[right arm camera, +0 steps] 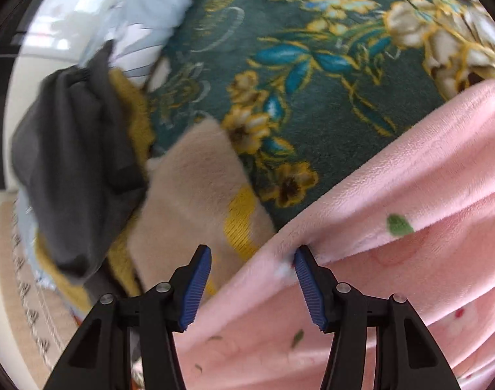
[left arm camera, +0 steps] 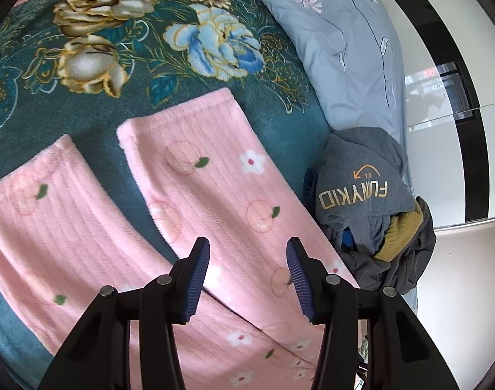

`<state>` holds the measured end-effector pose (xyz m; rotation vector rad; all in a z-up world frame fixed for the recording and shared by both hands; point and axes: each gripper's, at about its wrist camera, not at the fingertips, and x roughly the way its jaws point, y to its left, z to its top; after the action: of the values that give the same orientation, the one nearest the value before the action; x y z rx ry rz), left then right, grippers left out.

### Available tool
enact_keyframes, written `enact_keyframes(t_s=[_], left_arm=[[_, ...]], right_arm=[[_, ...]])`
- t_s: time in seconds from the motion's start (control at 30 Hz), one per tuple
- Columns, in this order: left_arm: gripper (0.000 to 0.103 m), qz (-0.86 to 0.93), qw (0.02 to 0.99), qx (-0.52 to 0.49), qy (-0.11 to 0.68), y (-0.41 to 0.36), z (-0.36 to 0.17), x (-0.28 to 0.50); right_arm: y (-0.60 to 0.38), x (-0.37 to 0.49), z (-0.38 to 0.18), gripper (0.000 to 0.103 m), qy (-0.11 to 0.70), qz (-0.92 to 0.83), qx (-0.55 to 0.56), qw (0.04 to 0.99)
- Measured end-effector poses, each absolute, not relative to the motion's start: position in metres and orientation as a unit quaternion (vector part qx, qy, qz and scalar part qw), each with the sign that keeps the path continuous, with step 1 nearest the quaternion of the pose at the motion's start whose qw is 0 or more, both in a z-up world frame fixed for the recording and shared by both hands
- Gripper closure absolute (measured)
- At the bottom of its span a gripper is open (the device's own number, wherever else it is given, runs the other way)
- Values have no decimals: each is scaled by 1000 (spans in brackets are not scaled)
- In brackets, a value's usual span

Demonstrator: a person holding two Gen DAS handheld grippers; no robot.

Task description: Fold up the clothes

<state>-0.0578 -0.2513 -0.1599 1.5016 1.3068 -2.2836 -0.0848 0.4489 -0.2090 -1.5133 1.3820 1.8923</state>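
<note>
Left wrist view has my left gripper (left arm camera: 247, 279) hanging open above the pink trousers (left arm camera: 215, 195), holding nothing; both legs lie flat on the green flowered blanket (left arm camera: 133, 32), while the waist end is cut off behind the gripper's frame. Beside the right leg sits a heap of clothes (left arm camera: 371, 208), a grey top with lettering uppermost, the rest buried under it. Beyond lies a pale blue quilt (left arm camera: 338, 39).

On the right wrist view, my right gripper (right arm camera: 252, 284) also stands open, one finger (right arm camera: 307, 284) touching a raised pink fold. The heap (right arm camera: 78, 169) and a beige garment (right arm camera: 195, 195) are blurred.
</note>
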Motion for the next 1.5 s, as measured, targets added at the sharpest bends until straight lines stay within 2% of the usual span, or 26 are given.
enact_keyframes(t_s=[0.13, 0.27, 0.33, 0.53, 0.7, 0.87, 1.13, 1.2, 1.27, 1.5], left_arm=[[53, -745, 54, 499, 439, -243, -164, -76], [53, -727, 44, 497, 472, -232, -172, -99], [53, -713, 41, 494, 495, -225, -178, -110], [51, -666, 45, 504, 548, -196, -205, -138], [51, -640, 47, 515, 569, -172, -219, -153], [51, -641, 54, 541, 541, -147, -219, -170], [53, -650, 62, 573, 495, -117, -221, -179], [66, -661, 66, 580, 471, -116, -220, -177], [98, -665, 76, 596, 444, -117, -221, -174], [100, -680, 37, 611, 403, -136, -204, -156]], right_arm=[[443, -86, -211, 69, 470, 659, -546, 213], [445, -74, -211, 83, 471, 664, -543, 204], [446, -64, -207, 95, 467, 675, -541, 183], [448, -23, -185, 99, 455, 715, -521, 101], [436, 20, -168, 99, 415, 741, -526, 42], [423, 50, -164, 99, 379, 753, -538, 7], [425, 63, -169, 99, 392, 744, -541, -1], [425, 65, -166, 99, 392, 745, -541, -3], [424, 64, -166, 99, 392, 745, -540, -5], [429, 59, -164, 99, 413, 736, -536, -4]])
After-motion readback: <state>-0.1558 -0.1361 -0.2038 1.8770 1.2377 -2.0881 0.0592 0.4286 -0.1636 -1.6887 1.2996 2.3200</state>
